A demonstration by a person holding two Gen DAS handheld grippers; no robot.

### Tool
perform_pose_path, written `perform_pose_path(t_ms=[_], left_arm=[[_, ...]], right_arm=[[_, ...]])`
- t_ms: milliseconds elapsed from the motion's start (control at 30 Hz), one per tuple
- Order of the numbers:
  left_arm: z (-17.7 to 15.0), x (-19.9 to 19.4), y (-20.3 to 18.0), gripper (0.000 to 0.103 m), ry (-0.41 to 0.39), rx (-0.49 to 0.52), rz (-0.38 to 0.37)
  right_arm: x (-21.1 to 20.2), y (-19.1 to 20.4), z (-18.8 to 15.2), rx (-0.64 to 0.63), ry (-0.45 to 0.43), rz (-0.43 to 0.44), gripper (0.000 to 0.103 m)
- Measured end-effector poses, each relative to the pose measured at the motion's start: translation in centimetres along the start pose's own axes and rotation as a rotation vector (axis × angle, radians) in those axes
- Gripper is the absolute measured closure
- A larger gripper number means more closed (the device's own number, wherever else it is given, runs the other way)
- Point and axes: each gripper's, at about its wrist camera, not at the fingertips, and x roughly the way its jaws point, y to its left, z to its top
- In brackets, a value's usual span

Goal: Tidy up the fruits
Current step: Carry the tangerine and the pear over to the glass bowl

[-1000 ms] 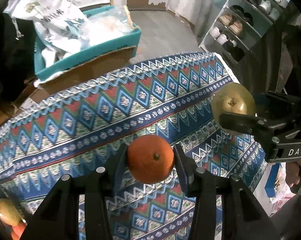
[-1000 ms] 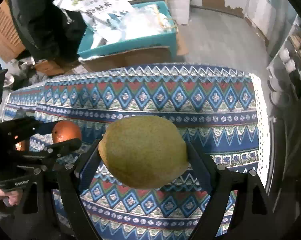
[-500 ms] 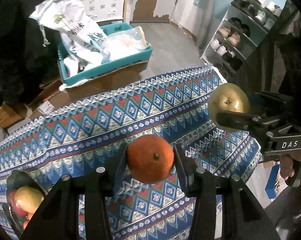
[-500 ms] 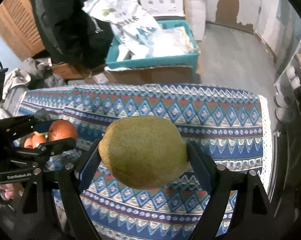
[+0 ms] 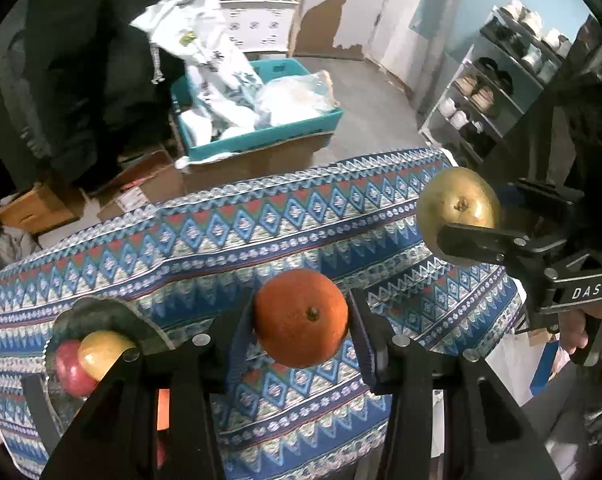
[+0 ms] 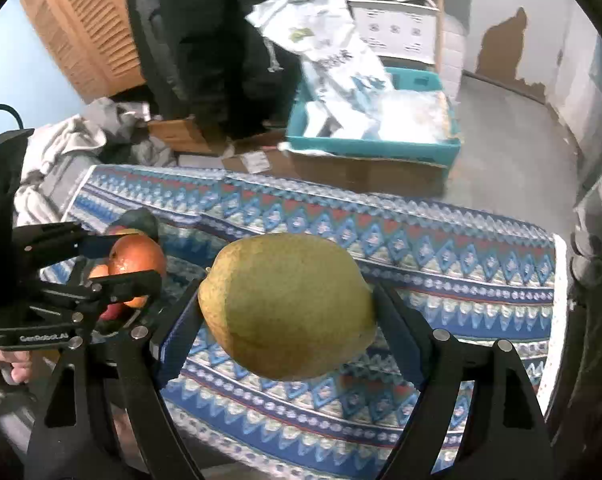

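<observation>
- Our left gripper [image 5: 301,316] is clenched on an orange [image 5: 301,317]; both fingers press its sides, and its stem end faces the left wrist camera.
- We hold the orange lifted clear above the patterned tablecloth [image 5: 229,236], over the near half of the table.
- Our right gripper [image 6: 289,308] is clenched on a yellow-green pear [image 6: 287,306], which fills the gap between the two fingers.
- In the left wrist view the same pear [image 5: 457,204] shows its stem end, raised above the right end of the table, with one black finger [image 5: 473,242] across its lower part.
- In the right wrist view the orange [image 6: 138,258] sits between the left gripper's fingers, just above the bowl.
- A dark fruit bowl [image 5: 101,312] stands near the left end of the table, toward its near edge.
- In the bowl we see a yellow apple [image 5: 101,350] touching a red apple [image 5: 71,368]; a further bit of orange-coloured fruit shows below them, mostly hidden by the gripper.
- The tablecloth covers the whole table top and hangs over its edges.
- Beyond the far edge of the table, on the floor, a teal crate [image 5: 261,136] rests on a cardboard box [image 5: 253,162] and holds white plastic bags [image 5: 217,64].
- A shoe rack [image 5: 497,88] stands against the wall beyond the right end of the table.
</observation>
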Motion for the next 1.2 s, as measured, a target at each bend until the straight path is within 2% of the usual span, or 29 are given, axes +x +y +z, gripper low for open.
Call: perform_pose_path(t_ms=[267, 733, 900, 1200], left_arm=[[-1.7, -2.5, 3.7, 0.056, -0.011, -0.038, 0.031], [-5.0, -5.5, 11.5, 0.056, -0.028, -0.148, 0.074], [-6.5, -5.8, 13.8, 0.056, -0.028, -0.171, 0.101], [-9.3, -4.5, 17.8, 0.056, 0.015, -0.233, 0.119]], right_arm=[[0.5, 4.6, 1.6, -0.05, 0.002, 0.07, 0.02], [3.9, 11.9, 2.8, -0.155, 0.068, 0.145, 0.02], [5.2, 14.1, 2.9, -0.178, 0.094, 0.163, 0.02], [8.1, 18.5, 3.5, -0.225, 0.145, 0.202, 0.02]])
